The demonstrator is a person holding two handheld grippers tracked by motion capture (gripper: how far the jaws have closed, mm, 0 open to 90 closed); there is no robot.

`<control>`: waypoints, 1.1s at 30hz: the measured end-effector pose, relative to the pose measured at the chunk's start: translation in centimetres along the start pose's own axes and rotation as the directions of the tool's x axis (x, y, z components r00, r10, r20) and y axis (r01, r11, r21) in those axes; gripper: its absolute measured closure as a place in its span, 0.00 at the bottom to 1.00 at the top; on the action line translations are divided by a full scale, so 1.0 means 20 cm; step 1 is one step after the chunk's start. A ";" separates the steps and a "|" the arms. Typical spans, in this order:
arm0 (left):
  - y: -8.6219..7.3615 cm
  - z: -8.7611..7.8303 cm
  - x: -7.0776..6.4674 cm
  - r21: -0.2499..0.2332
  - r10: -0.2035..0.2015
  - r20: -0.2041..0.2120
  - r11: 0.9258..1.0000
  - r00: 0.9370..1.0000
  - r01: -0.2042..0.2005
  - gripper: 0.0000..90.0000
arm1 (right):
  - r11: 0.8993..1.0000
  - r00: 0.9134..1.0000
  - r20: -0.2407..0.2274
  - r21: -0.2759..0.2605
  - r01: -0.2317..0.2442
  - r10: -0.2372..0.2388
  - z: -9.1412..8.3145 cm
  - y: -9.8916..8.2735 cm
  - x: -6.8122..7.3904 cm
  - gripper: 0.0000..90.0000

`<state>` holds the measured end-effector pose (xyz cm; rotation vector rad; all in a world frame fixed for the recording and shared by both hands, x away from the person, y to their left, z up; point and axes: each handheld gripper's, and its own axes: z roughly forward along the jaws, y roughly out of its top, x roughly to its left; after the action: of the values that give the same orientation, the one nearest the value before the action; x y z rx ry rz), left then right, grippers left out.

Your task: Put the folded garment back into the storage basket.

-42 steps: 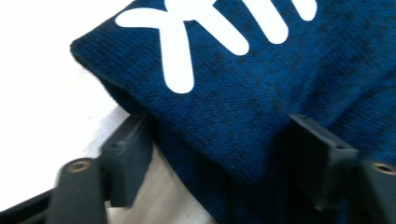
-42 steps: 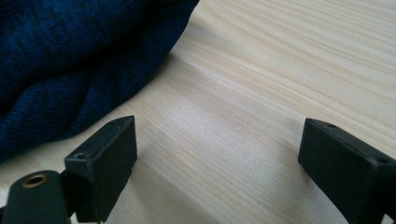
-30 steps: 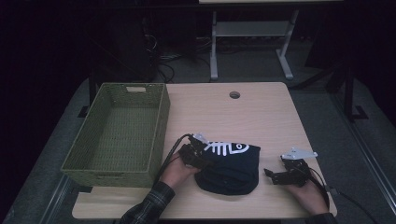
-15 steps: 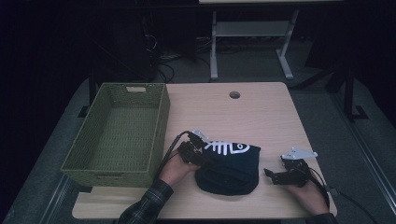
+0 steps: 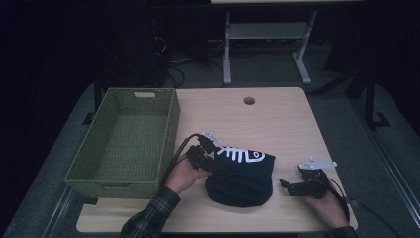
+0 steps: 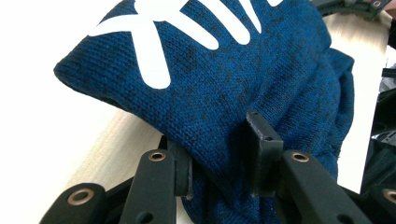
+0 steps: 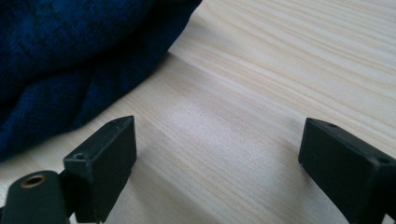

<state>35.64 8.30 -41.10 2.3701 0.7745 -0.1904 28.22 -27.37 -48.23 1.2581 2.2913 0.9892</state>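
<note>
A dark blue knit garment (image 5: pixel 243 174) with a white fishbone print lies bunched on the wooden table (image 5: pixel 257 121), near its front edge. My left gripper (image 5: pixel 214 166) is at the garment's left side. In the left gripper view a thick fold of the blue knit (image 6: pixel 224 70) fills the space between the jaws, and my left gripper (image 6: pixel 222 154) is shut on it after closing over the last second. My right gripper (image 5: pixel 288 186) rests to the garment's right, jaws wide apart. In the right gripper view, my right gripper (image 7: pixel 217 140) has only bare wood between its pads, with the garment (image 7: pixel 70 46) just beyond at the left.
A green woven basket (image 5: pixel 172 130), with nothing in it, stands on the table's left side, close to my left hand. A round cable hole (image 5: pixel 248 100) sits near the far edge. A white metal frame (image 5: pixel 227 54) stands on the floor behind the table.
My left gripper has tightened on the garment's left edge and risen a little, lifting that edge with it. The right gripper has stayed where it was.
</note>
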 end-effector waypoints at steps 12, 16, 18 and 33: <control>0.10 -0.14 -0.06 0.032 0.039 -0.016 0.999 0.999 -0.039 0.75 | 1.000 1.000 0.000 0.000 0.000 0.000 0.00 0.00 0.00 0.12; 0.13 -0.18 -0.07 0.045 0.052 -0.022 0.998 0.998 -0.051 0.75 | 1.000 1.000 0.000 0.000 0.000 0.000 0.00 0.00 0.00 0.12; 0.14 -0.21 -0.07 0.050 0.057 -0.025 0.997 0.998 -0.056 0.75 | 1.000 1.000 0.000 -0.001 0.000 0.000 0.00 0.00 0.00 0.12; 0.20 -0.42 -0.07 0.048 0.063 -0.009 0.997 0.998 -0.063 0.75 | 1.000 1.000 0.000 -0.001 -0.001 0.001 0.00 0.00 0.00 0.12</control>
<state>36.31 10.32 -31.97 2.4392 0.7060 -0.1722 28.22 -27.36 -48.24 1.2583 2.2903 0.9905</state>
